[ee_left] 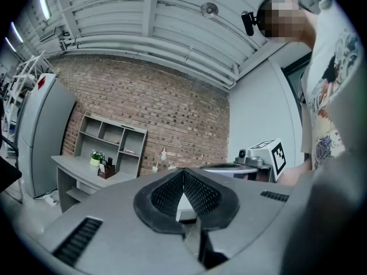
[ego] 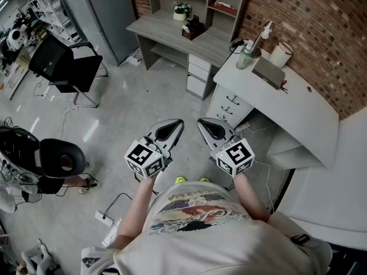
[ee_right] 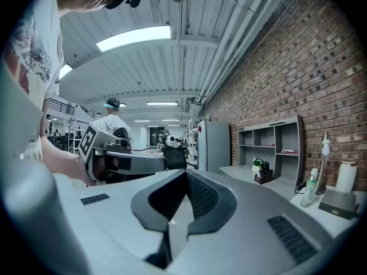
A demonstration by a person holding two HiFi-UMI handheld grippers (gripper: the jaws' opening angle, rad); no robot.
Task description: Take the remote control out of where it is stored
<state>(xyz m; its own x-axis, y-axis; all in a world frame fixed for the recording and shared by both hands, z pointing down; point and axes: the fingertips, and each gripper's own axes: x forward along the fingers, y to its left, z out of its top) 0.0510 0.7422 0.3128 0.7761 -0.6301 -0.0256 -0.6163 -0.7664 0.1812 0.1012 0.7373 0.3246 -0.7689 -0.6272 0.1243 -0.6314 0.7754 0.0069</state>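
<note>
Remote control unseen; left gripper (ego: 174,125) and right gripper (ego: 204,124) press ribbed pads (ee_left: 199,195) together.

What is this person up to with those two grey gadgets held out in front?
A person stands holding a two-jaw gripper in each hand, level in front of the body. The left gripper and right gripper are both shut with nothing between their jaws. Ahead to the right is a white counter with drawers below. No remote control is in sight, and nothing has been touched yet.
</note>
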